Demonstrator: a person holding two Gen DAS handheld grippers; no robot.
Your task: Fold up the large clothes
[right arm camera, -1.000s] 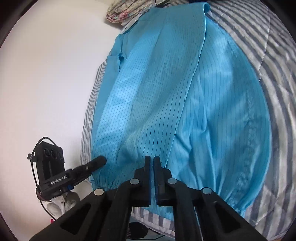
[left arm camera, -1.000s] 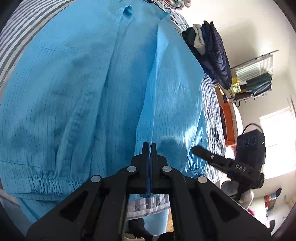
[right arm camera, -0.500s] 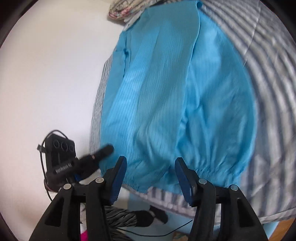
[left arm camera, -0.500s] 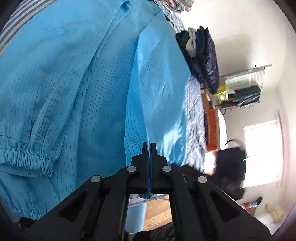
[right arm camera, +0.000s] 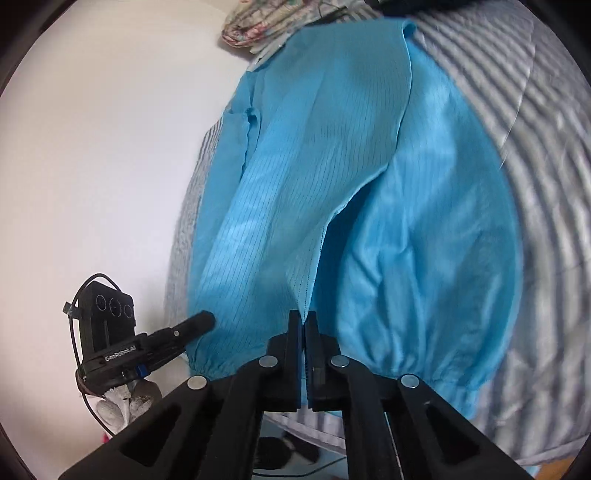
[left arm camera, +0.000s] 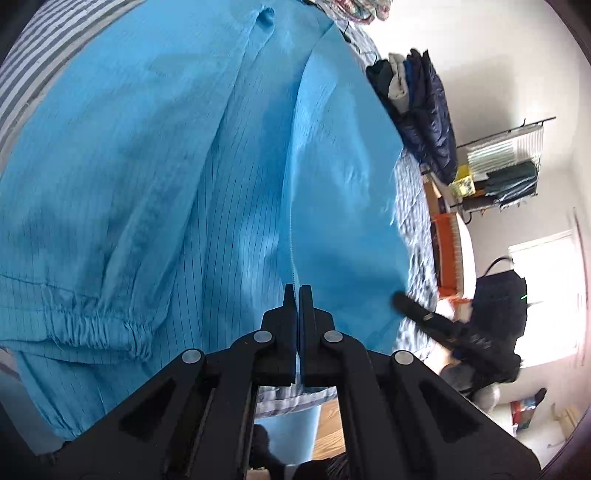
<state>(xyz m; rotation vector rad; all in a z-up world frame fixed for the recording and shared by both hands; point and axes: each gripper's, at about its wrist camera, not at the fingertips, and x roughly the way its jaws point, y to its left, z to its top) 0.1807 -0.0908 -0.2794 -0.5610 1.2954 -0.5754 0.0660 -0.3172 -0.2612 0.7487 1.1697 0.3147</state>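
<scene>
Now my right gripper, wide a moment ago, pinches the blue coat hem like my left gripper, ready to fold

From my left gripper the big sky-blue pinstriped garment runs off the frame's left edge, and the fabric edge I'm pinching vanishes between the closed black pads — how much is caught I can't tell. My other gripper shows there only as a smeared black shape, its jaws unreadable. From my right gripper the grey-and-white striped bedcover is streaked with blur and cut off at the right, and the floral bundle at the top is cropped — too small to identify.
</scene>
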